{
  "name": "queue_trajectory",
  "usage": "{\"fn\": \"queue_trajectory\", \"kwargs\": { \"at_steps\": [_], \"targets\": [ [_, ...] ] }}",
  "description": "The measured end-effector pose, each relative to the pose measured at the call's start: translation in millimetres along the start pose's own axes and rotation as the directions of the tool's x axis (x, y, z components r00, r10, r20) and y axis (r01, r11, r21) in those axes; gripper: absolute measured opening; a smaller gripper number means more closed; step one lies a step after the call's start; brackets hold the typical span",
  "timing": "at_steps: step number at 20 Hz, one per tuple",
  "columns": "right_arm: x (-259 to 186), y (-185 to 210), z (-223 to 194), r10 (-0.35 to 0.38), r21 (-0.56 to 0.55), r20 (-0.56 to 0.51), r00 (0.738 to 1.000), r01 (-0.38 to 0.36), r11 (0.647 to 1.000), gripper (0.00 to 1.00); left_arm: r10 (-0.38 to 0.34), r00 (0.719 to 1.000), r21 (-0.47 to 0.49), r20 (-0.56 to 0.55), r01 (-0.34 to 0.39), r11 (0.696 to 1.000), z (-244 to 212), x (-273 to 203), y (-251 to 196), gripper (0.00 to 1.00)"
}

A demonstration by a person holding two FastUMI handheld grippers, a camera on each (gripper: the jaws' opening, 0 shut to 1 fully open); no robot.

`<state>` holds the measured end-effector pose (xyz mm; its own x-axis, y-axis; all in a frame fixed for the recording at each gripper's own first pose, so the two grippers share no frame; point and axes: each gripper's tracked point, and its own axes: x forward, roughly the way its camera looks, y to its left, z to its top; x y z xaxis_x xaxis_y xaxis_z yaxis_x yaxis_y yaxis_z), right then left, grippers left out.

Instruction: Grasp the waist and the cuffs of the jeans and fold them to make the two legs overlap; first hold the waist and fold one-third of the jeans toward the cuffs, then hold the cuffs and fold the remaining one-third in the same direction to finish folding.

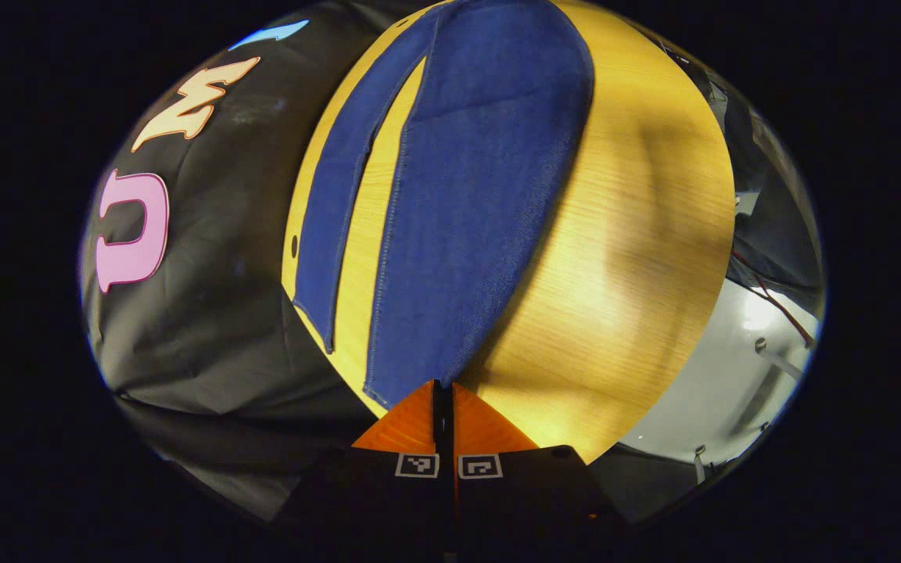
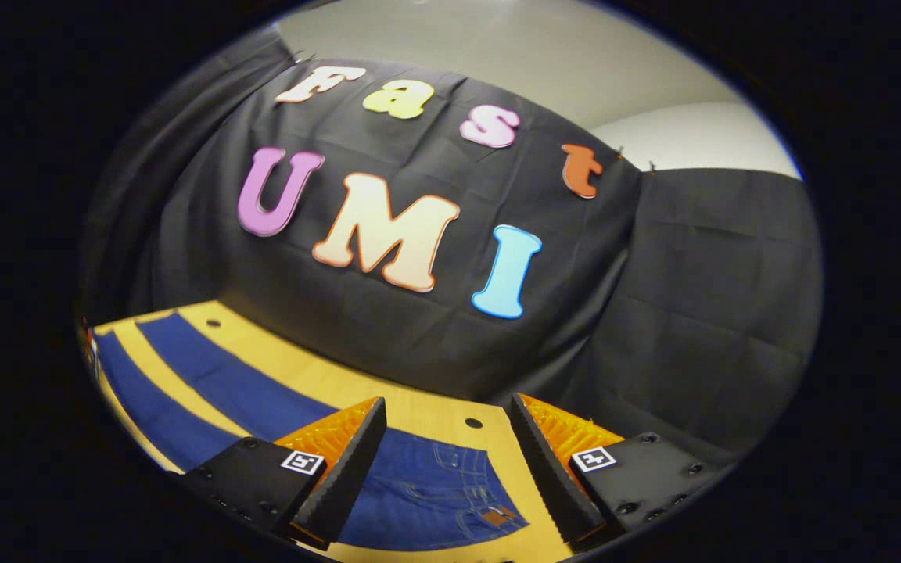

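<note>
Denim, dark blue and soft-looking, lies flat on the wooden table (image 1: pixel 638 234): the jeans (image 1: pixel 466 203) are spread out with the two legs apart, a strip of bare wood between them. In the left gripper view the left gripper (image 1: pixel 443 403) sits just at the cuff (image 1: pixel 411 383) of the nearer leg, its fingers pressed together with no gap showing; whether any cloth is pinched between them I cannot tell. The farther leg (image 1: pixel 333 203) runs beside it, near the table's edge. In the right gripper view the right gripper (image 2: pixel 446 438) hangs over the waist (image 2: pixel 435 493), jaws wide apart, touching nothing, with a small leather patch (image 2: pixel 497 516) on the band below.

I judge the cloth limp and fairly heavy for fabric: it will sag and drag, not hold a shape, and a single layer may slip from a shallow pinch. The thick seamed parts, the waistband and the hemmed cuff, look like the firmest places to take hold, gripped well in from the edge.
</note>
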<state>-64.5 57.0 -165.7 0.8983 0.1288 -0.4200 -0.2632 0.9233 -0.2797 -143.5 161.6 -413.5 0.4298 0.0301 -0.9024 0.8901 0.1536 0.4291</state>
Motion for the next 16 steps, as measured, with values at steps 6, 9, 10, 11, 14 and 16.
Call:
{"fn": "queue_trajectory", "kwargs": {
  "at_steps": [6, 9, 10, 11, 14, 16],
  "targets": [
    [-10, 7, -109, 0.14, -0.509, -0.148, 0.979, -0.197, 0.838, 0.97, 0.062, 0.997, 0.008, -0.04, -0.061, 0.998, 8, -19, 33, 0.0],
    [-29, 10, -179, 0.22, -0.681, -0.27, 0.937, -0.347, 0.645, 0.98, 0.093, 0.993, 0.017, -0.07, -0.092, 0.996, 10, -29, 45, 0.0],
    [-35, 12, -200, 0.247, -0.703, -0.305, 0.92, -0.392, 0.594, 0.98, 0.098, 0.992, 0.019, -0.082, -0.097, 0.995, 10, -32, 47, 0.0],
    [-37, 11, -222, 0.268, -0.711, -0.341, 0.901, -0.434, 0.554, 0.98, 0.104, 0.99, 0.023, -0.092, -0.102, 0.994, 12, -36, 50, 0.0],
    [-33, -1, -262, 0.29, -0.709, -0.42, 0.86, -0.51, 0.486, 0.97, 0.113, 0.986, 0.037, -0.121, -0.109, 0.993, 15, -45, 54, 0.0],
    [-25, -8, -282, 0.302, -0.713, -0.455, 0.838, -0.546, 0.439, 0.97, 0.114, 0.982, 0.046, -0.147, -0.108, 0.993, 16, -51, 57, 0.0]
  ]
}}
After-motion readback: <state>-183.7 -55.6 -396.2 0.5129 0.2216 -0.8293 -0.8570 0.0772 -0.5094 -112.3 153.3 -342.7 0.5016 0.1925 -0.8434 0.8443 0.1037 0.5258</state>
